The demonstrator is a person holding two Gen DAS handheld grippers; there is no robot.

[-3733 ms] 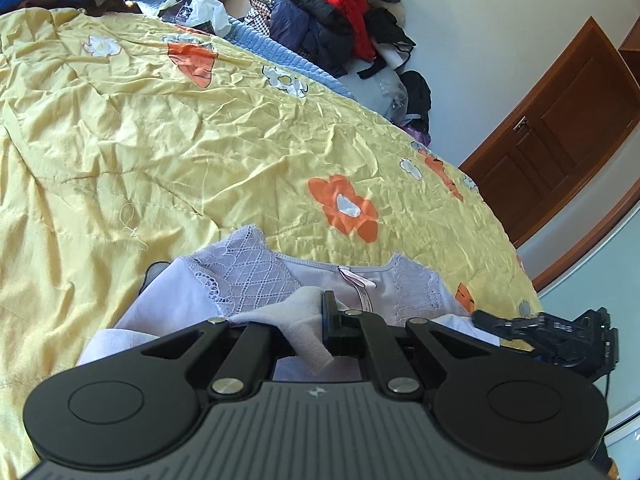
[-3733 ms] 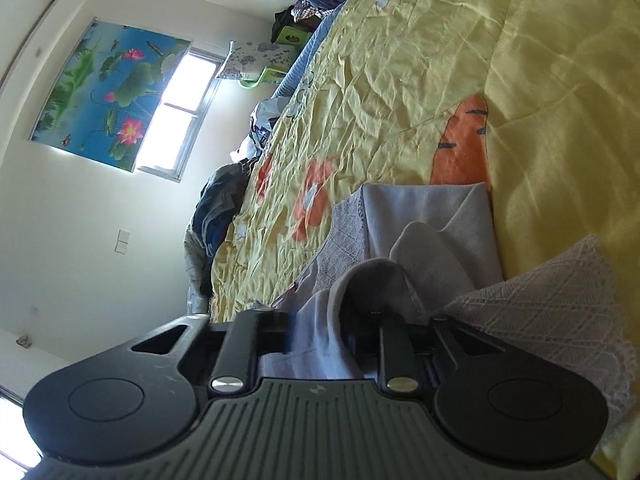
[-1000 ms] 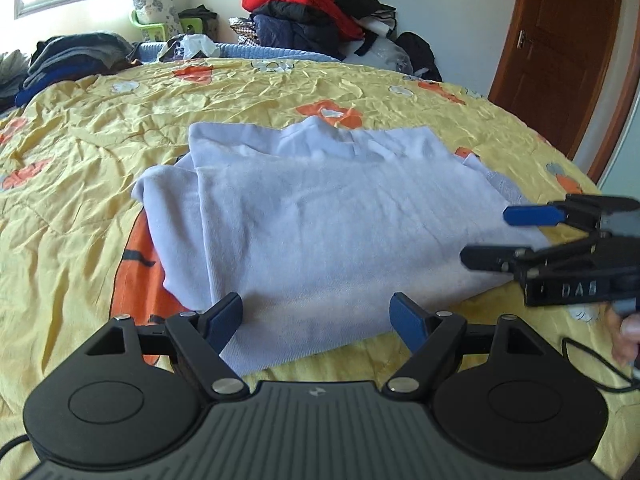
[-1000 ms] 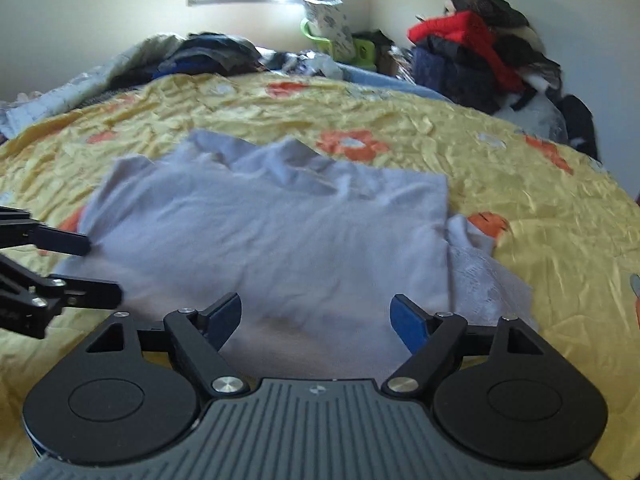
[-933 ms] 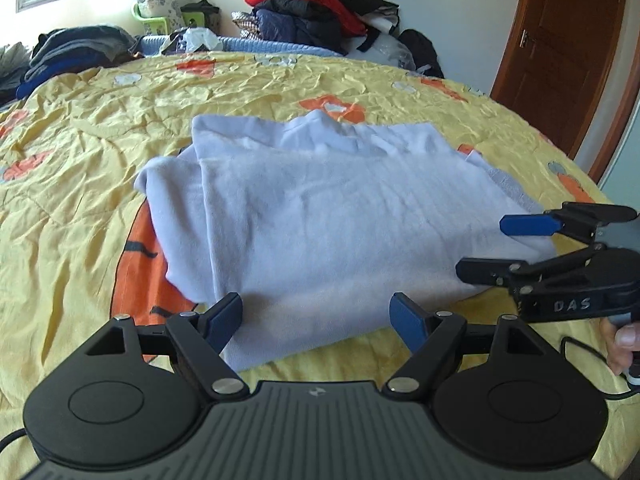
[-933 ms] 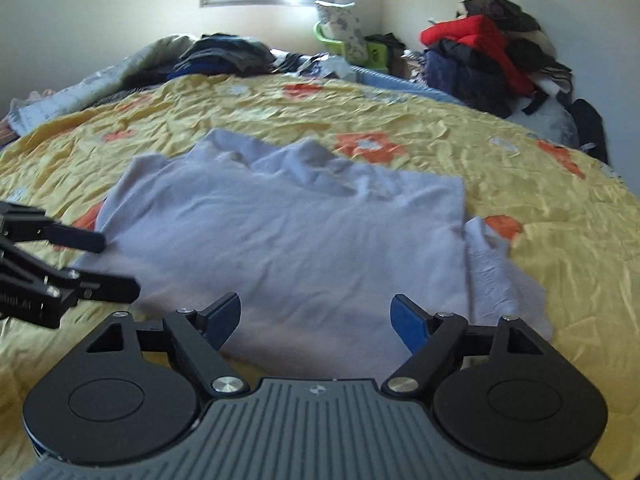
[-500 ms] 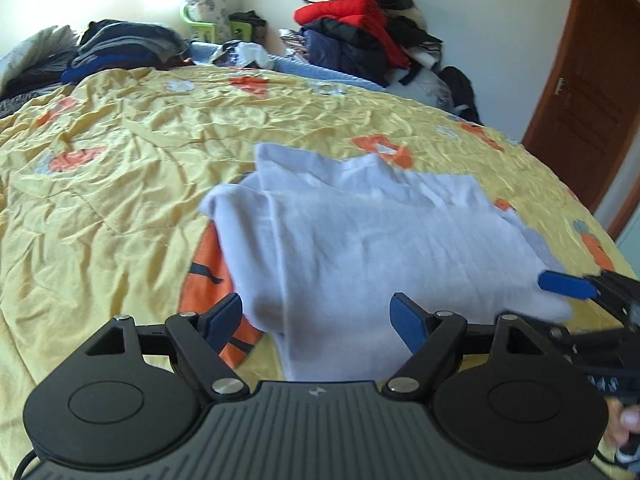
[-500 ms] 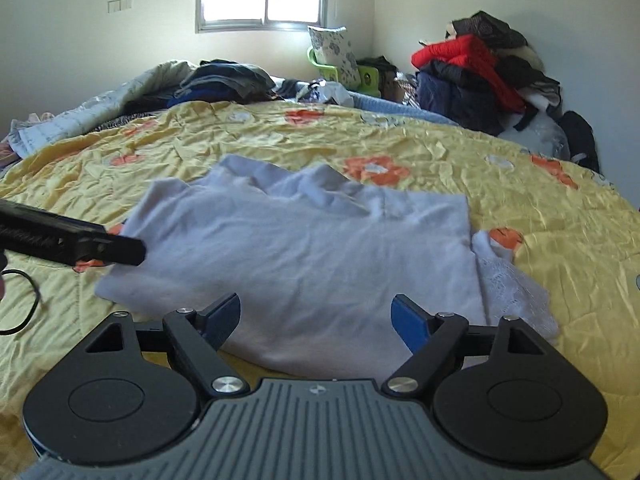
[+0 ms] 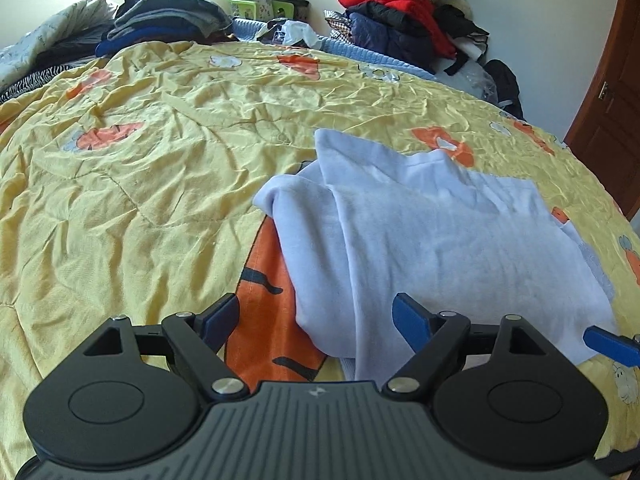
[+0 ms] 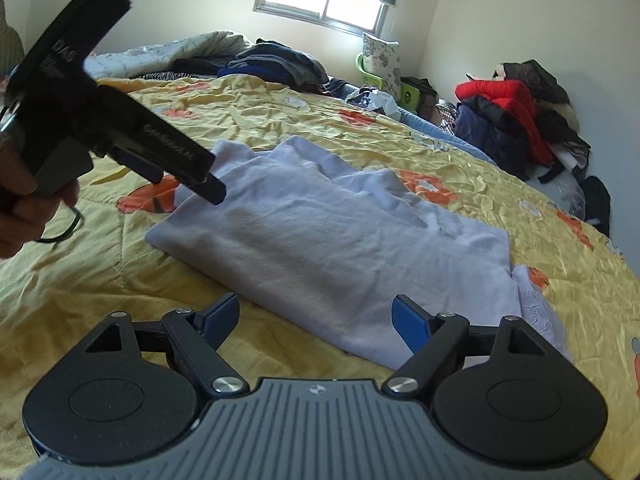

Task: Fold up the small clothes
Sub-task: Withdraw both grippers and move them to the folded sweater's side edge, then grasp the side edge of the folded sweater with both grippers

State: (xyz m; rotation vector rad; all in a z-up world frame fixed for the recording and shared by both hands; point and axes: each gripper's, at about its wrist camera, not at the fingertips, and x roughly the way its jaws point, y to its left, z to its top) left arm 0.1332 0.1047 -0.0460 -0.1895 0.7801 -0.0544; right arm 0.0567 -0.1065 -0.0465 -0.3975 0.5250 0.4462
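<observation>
The bed (image 9: 132,184), covered by a yellow quilt with orange print, carries the task item. The landmark is the pale lilac garment (image 9: 440,240), which lies flat on the quilt in the half of the bed nearest the cameras.

Progress, as a judgement: at least one fold appears complete. The garment forms a rough rectangle with a doubled layer along its left edge. A lace-trimmed part (image 10: 540,312) protrudes at the right near corner of the garment, so squaring up or a further fold probably remains. The garment is not yet a compact packet.

Left claw (image 9: 316,316): fully spread, holding nothing, positioned above the left near corner of the garment.

Right claw (image 10: 316,316): fully spread, holding nothing, positioned above the near edge of the garment.

View differences:
- The right wrist view shows the left claw (image 10: 200,176) from the side, raised over the far left corner of the garment, plus the window (image 10: 320,0) beyond the garment.
- The left wrist view shows the layered fold on the left of the garment, the brown door (image 9: 608,120) to the right of the garment, and one blue fingertip (image 9: 608,346) of the right claw at the right near corner.
- Both views show the clothes pile (image 9: 400,16) behind the garment.
</observation>
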